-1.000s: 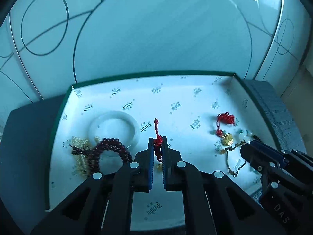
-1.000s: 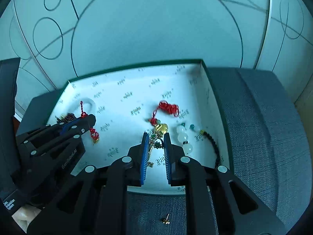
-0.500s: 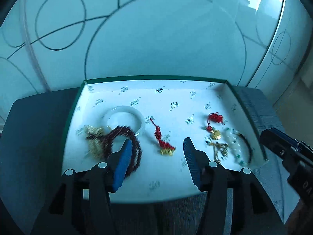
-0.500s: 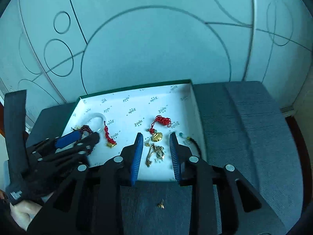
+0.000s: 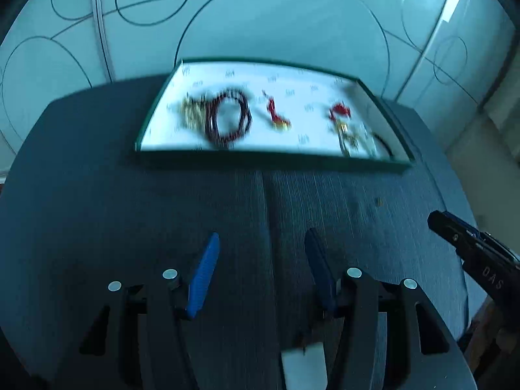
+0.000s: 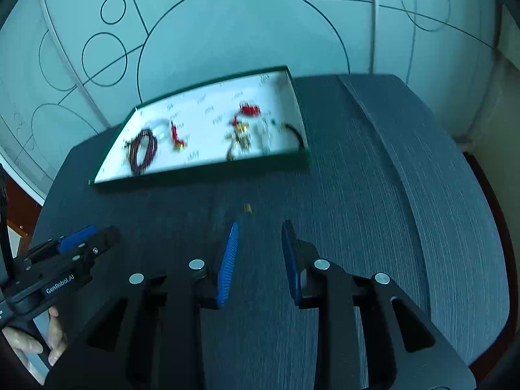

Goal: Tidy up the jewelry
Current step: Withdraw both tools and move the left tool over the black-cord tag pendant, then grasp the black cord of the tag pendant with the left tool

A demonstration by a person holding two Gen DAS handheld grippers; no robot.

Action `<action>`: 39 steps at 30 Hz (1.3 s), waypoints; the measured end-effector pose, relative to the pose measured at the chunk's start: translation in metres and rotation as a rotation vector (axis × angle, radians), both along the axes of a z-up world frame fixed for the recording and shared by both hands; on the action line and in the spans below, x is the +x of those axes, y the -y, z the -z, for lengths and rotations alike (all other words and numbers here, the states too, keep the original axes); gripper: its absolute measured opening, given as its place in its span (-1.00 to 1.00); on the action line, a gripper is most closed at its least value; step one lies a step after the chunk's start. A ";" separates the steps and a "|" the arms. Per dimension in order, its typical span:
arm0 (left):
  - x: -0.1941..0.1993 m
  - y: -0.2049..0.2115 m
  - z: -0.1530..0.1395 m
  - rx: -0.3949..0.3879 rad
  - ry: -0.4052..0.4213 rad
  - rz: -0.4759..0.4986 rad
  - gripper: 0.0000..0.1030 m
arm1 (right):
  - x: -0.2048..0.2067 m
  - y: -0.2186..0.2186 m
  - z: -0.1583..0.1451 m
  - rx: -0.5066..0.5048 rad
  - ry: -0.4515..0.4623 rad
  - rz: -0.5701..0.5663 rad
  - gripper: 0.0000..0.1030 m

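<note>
A green-rimmed box (image 5: 273, 155) with a white lining sits on the dark grey fabric surface; it also shows in the right wrist view (image 6: 201, 175). In it lie a dark red bead bracelet (image 5: 227, 118) (image 6: 143, 149), a red knotted charm (image 5: 274, 115) (image 6: 177, 135) and a red-and-gold pendant with beads (image 5: 341, 120) (image 6: 243, 123). My left gripper (image 5: 261, 243) is open and empty, well short of the box. My right gripper (image 6: 260, 230) is open and empty, also short of the box. A small gold piece (image 6: 247, 208) lies on the fabric just ahead of it.
The grey fabric surface (image 6: 390, 195) spreads wide to the right of the box. A pale wall with thin dark circle lines (image 5: 292, 19) stands behind the box. The right gripper shows at the right edge of the left wrist view (image 5: 468, 243).
Both grippers let go of their pieces, opened wide and pulled back out of the box over the fabric. The jewelry stays in the box. The current frames are motion-blurred.
</note>
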State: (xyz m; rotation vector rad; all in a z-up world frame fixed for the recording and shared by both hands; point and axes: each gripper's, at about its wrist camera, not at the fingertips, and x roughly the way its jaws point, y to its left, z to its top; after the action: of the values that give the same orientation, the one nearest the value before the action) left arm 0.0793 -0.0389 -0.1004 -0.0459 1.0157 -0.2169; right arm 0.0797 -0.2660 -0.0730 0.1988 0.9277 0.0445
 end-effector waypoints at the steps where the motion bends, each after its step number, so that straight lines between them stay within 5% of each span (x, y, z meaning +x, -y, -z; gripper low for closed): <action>1: -0.009 0.001 0.003 0.008 -0.002 0.005 0.07 | -0.008 -0.001 0.002 -0.005 -0.004 0.001 -0.46; 13: -0.048 0.029 0.024 0.066 0.012 0.060 0.07 | -0.066 -0.004 0.016 -0.018 -0.053 0.004 -0.46; 30: -0.044 0.043 0.034 0.049 0.060 0.090 0.19 | -0.065 -0.002 0.017 0.014 -0.050 0.001 -0.46; 37: -0.045 0.042 0.033 0.066 0.087 0.097 -0.71 | -0.064 -0.003 0.018 0.024 -0.050 -0.005 -0.46; 39: -0.045 0.040 0.033 0.057 0.084 0.098 -0.83 | -0.063 -0.002 0.018 0.025 -0.049 -0.003 -0.46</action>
State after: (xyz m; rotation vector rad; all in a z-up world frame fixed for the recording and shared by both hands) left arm 0.0343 -0.0784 -0.1329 0.0643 0.9409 -0.2774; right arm 0.0164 -0.2641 -0.0913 0.2229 0.9762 0.0546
